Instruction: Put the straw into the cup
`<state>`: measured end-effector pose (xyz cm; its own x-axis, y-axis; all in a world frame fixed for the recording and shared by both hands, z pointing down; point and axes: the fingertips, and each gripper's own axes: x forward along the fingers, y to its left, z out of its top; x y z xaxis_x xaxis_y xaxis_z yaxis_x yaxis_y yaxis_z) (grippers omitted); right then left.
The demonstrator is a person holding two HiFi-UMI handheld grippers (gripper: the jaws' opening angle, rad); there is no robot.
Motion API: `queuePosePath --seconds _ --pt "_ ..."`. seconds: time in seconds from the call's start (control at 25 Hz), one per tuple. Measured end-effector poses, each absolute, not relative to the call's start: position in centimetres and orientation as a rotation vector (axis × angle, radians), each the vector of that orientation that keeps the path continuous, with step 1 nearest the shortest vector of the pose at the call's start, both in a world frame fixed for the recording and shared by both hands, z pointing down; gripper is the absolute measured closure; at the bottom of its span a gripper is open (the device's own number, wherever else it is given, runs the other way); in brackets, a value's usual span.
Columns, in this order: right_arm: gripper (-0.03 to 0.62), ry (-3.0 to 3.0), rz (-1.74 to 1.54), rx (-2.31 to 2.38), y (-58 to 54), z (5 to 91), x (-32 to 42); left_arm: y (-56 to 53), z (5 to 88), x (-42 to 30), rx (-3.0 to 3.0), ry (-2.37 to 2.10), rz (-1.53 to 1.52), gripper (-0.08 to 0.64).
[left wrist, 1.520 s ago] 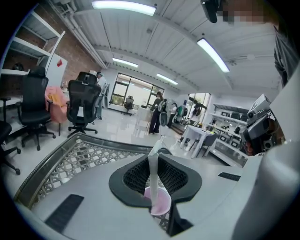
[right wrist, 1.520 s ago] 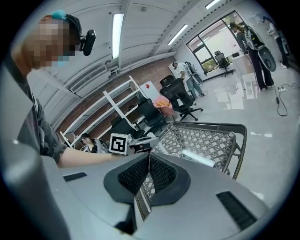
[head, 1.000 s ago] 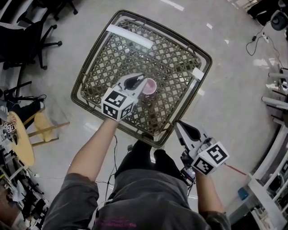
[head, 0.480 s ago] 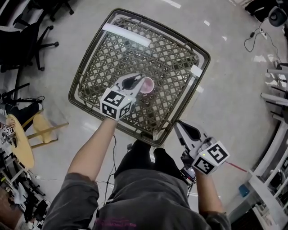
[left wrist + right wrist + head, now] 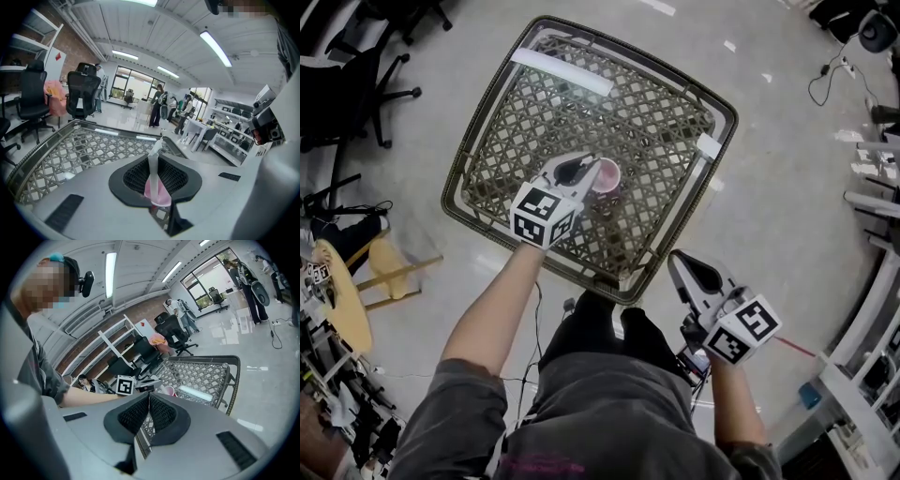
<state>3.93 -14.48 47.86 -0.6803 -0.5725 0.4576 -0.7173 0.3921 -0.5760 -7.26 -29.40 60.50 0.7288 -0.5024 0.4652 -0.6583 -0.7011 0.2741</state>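
A pink cup (image 5: 607, 176) stands upright on the lattice table (image 5: 719, 108), near its middle. My left gripper (image 5: 581, 169) sits just left of the cup, shut on a thin white straw (image 5: 153, 161) that stands upright between the pads. In the left gripper view the cup (image 5: 158, 193) shows pink right behind the straw's lower part; whether the straw's end is inside the cup I cannot tell. My right gripper (image 5: 680, 265) hangs off the table's near right corner, jaws shut with nothing between them. In the right gripper view, past the right gripper (image 5: 149, 401), the cup (image 5: 168, 390) stands beside the left gripper's marker cube (image 5: 124, 385).
A long white strip (image 5: 562, 72) lies along the table's far edge, and a small white piece (image 5: 711, 148) sits on the right rim. Office chairs (image 5: 356, 84) stand to the left, shelving (image 5: 872, 187) to the right. Polished floor surrounds the table.
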Motion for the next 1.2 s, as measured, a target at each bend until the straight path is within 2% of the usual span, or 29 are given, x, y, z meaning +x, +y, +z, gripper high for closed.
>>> queuePosePath --seconds 0.72,1.2 --pt "0.578 -2.465 1.159 1.142 -14.35 47.94 4.28 -29.65 60.86 -6.95 2.482 -0.889 0.505 0.495" --pt "0.578 -2.479 1.158 1.138 -14.81 47.84 3.63 -30.11 60.41 -7.71 2.474 -0.891 0.491 0.439"
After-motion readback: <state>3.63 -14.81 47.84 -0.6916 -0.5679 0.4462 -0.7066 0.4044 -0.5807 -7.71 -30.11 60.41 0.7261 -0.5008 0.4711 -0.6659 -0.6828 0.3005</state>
